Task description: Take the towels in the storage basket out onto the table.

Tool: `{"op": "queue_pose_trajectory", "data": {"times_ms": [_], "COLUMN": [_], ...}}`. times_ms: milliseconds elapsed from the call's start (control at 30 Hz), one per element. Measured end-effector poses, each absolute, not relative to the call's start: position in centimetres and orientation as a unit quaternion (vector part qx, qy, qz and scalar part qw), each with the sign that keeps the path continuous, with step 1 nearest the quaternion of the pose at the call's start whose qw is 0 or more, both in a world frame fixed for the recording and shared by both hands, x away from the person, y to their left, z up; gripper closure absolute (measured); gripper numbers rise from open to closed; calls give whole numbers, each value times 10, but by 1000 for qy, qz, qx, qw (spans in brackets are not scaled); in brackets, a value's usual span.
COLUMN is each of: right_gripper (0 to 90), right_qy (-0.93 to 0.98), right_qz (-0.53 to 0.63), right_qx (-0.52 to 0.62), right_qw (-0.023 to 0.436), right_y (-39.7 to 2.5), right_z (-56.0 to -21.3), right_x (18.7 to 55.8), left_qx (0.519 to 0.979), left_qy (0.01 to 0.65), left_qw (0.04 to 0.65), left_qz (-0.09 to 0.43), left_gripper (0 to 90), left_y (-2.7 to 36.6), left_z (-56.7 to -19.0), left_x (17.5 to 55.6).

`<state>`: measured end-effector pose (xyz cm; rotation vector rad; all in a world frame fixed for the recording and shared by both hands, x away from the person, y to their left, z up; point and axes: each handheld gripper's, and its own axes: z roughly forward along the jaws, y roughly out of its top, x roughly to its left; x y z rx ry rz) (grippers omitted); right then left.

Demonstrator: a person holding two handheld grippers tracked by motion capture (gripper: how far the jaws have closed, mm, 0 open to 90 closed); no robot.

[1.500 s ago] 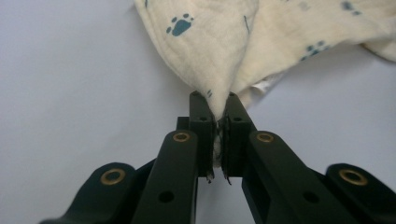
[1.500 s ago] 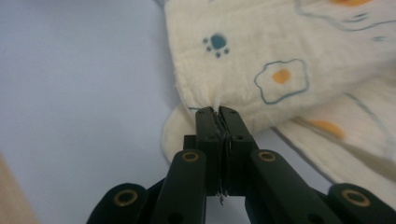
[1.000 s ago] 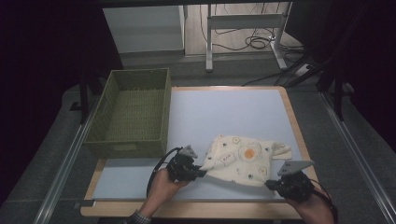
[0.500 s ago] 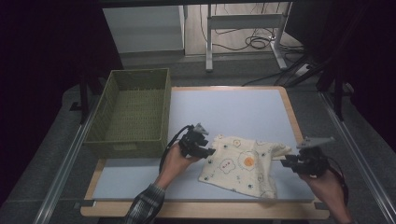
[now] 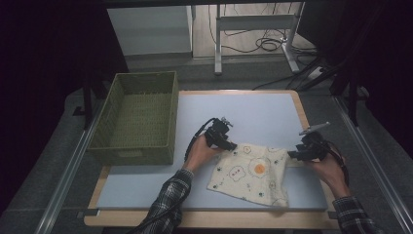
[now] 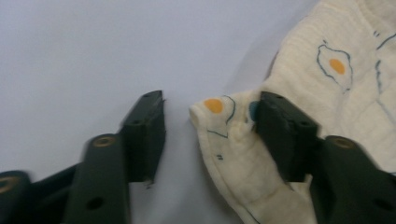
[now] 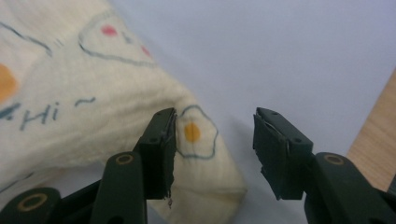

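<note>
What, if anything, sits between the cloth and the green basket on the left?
Nothing visible blocks that path. The cloth lies flat on the blue mat, and the bare mat runs from its left corner to the basket. The left gripper, with open fingers, is at that corner; the right gripper is at the opposite one.

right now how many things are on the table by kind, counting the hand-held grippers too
cloth: 1
basket: 1
hand-held grippers, left and right: 2
total: 4
</note>
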<state>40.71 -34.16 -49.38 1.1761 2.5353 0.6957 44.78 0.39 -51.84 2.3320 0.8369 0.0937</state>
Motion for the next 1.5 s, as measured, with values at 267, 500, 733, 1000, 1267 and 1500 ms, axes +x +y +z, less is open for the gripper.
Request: {"op": "queue_pose_trajectory", "data": {"times_ms": [267, 500, 733, 1000, 1267, 1500], "right_gripper": [864, 864, 614, 615, 624, 532], "right_qy": [884, 855, 832, 848, 860, 875], "right_qz": [233, 299, 327, 314, 316, 299], "right_qx": [381, 372, 376, 384, 382, 372], "right_qw": [134, 205, 243, 187, 120, 84], "right_y": [-326, -314, -297, -302, -309, -307], "right_z": [-492, -430, -405, -439, -470, -502], "right_x": [398, 411, 431, 416, 375, 342], "left_qx": [894, 829, 821, 848, 866, 863], "left_qy": [307, 327, 383, 364, 352, 362], "left_qw": [325, 422, 387, 365, 344, 339], "left_qz": [35, 165, 174, 122, 90, 92], "left_gripper": [864, 859, 495, 495, 505, 477], "left_y": [10, 53, 64, 60, 61, 67], "left_z": [-509, -440, -440, -473, -502, -529], "left_x": [437, 435, 445, 423, 391, 374]}}
